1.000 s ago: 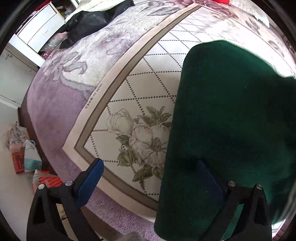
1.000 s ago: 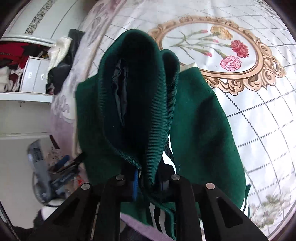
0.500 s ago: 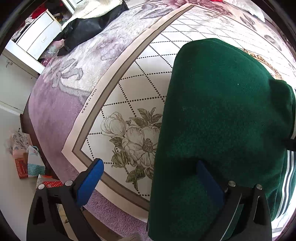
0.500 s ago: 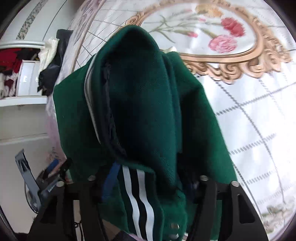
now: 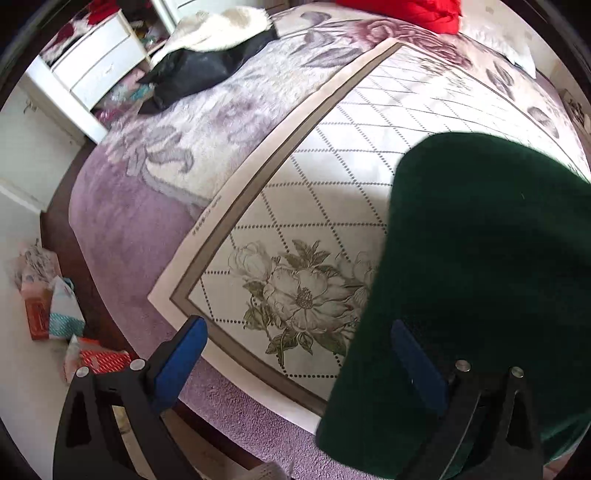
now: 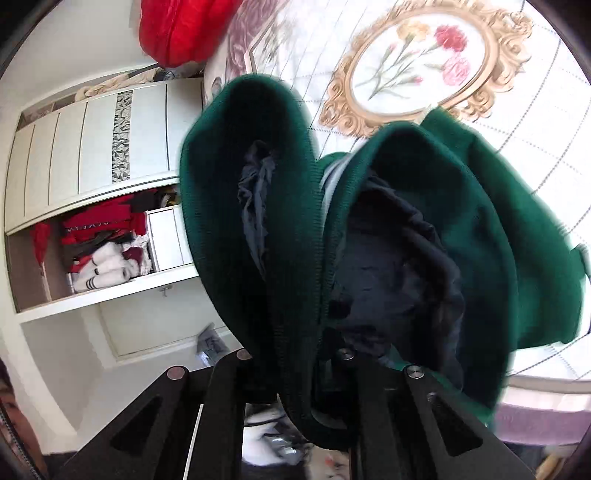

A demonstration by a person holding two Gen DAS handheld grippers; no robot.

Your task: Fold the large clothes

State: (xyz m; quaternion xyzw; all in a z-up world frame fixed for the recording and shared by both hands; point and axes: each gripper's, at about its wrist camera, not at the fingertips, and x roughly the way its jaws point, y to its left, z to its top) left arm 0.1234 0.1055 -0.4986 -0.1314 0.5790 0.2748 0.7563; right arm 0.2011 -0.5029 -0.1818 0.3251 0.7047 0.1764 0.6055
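Note:
A dark green jacket (image 5: pixel 480 258) with a dark lining lies on the floral bedspread (image 5: pixel 332 184) at the right of the left wrist view. My left gripper (image 5: pixel 299 354) is open, its right finger resting over the jacket's near edge, its left finger over the bed's edge. In the right wrist view my right gripper (image 6: pixel 295 373) is shut on the jacket's ribbed hem (image 6: pixel 291 258) and holds it lifted, so the green cloth hangs in folds with the lining (image 6: pixel 391 258) showing.
A black garment (image 5: pixel 199 70) and a white one (image 5: pixel 218 33) lie at the bed's far left. A red item (image 5: pixel 406 11) lies at the head. White drawers (image 5: pixel 92 70) and open shelves (image 6: pixel 92 240) stand beside the bed. Bags (image 5: pixel 48 302) lie on the floor.
My right gripper has closed on the hem and lifted it, tilting up toward the wardrobe. The left gripper has pulled back a little, staying open.

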